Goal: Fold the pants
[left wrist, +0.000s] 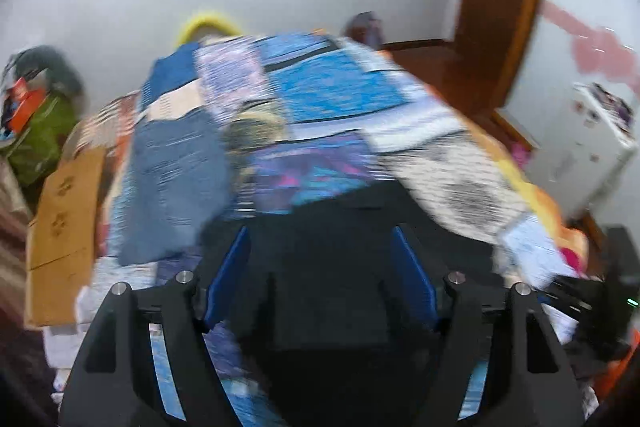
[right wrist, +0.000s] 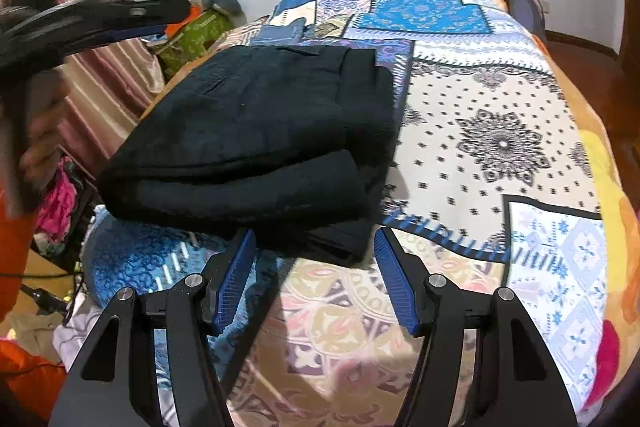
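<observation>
- Two grippers in view, both with jaws spread wide and nothing between the blue pads.
- Black pants [right wrist: 256, 143] folded into a thick rectangular stack, lying flat on the patchwork bedspread [right wrist: 480, 147], toward its left side in the right wrist view.
- Right gripper [right wrist: 316, 247] just short of the stack's near edge, left blue pad [right wrist: 234, 275] level with the lower left of the fold, right blue pad [right wrist: 398, 279] just past the stack's near right corner; contact with the cloth impossible to tell.
- Near edge of the fold showing several stacked layers, one lower corner poking out toward the right gripper.
- Left gripper [right wrist: 120, 15] also seen in the right wrist view, raised at upper left above and to the left of the pants, well apart from the cloth, held by a hand [right wrist: 38, 131] in an orange sleeve.
- Left wrist view heavily motion-blurred: left gripper [left wrist: 320, 247] over a dark mass [left wrist: 340, 227] filling the space between and below the fingers, probably the pants, outline too smeared to confirm.
- Beyond that dark mass, same blue and white bedspread [left wrist: 328, 95] stretching away, with a cardboard box [left wrist: 64, 227] at the left side.
- Green patterned bag [right wrist: 192, 35] and striped pink curtain [right wrist: 104, 75] beside the bed at left.
</observation>
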The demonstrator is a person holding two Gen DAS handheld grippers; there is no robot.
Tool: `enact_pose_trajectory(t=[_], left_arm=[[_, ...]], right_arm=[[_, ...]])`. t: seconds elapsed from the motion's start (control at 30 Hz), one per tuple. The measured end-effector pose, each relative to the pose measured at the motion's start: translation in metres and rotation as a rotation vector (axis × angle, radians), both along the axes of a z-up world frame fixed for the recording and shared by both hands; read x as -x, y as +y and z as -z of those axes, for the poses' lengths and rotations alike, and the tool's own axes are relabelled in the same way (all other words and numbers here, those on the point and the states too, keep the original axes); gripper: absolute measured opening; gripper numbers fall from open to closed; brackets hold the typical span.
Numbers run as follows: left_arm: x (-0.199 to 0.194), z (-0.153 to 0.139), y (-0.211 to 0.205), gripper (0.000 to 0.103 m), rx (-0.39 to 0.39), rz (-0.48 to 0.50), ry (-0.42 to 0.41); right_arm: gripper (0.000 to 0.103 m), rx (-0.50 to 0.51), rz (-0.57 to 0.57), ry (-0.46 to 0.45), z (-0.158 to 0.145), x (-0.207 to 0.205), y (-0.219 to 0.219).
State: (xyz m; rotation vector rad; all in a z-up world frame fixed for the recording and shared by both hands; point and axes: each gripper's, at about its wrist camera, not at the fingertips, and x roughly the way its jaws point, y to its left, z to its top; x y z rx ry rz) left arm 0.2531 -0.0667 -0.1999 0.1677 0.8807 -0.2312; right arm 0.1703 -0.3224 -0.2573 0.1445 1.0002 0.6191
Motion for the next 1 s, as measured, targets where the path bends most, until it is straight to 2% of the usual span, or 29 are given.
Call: enact_pose_trajectory(t=[0.13,0.27,0.4,0.6,0.7,0.87,1.0], left_arm=[[-0.049,0.028,0.035,0.072,-0.132,-0.088,0.019],[-0.091,0.074,0.065,0.072,-0.210,-0.130,0.128],[-0.097,0.106,0.080,0.073,-0.210,-0.111,0.201],[-0.066,0.113,0.098,0.073,-0.169,-0.129,0.226],[-0.034,0.107,0.105,0.073,-0.150,-0.144,0.233],[0.031,0.094,0.099,0.073,-0.102,-0.134,0.219],[0.065,0.076,0.082,0.073,-0.130,-0.089,0.139]], right_arm=[[0.060,0.001,0.002,0.004,0.003,-0.006,0.005],[0.058,-0.013,0.001,0.020,0.007,-0.014,0.004],[0.058,0.005,0.012,0.018,0.008,-0.028,0.002],[0.058,0.095,0.064,-0.017,0.010,-0.066,0.000],[0.058,0.142,0.084,-0.042,0.004,-0.080,-0.006],[0.058,0.140,0.117,-0.096,-0.020,-0.080,-0.023],[0.058,0.111,0.105,-0.134,-0.041,-0.067,-0.025]])
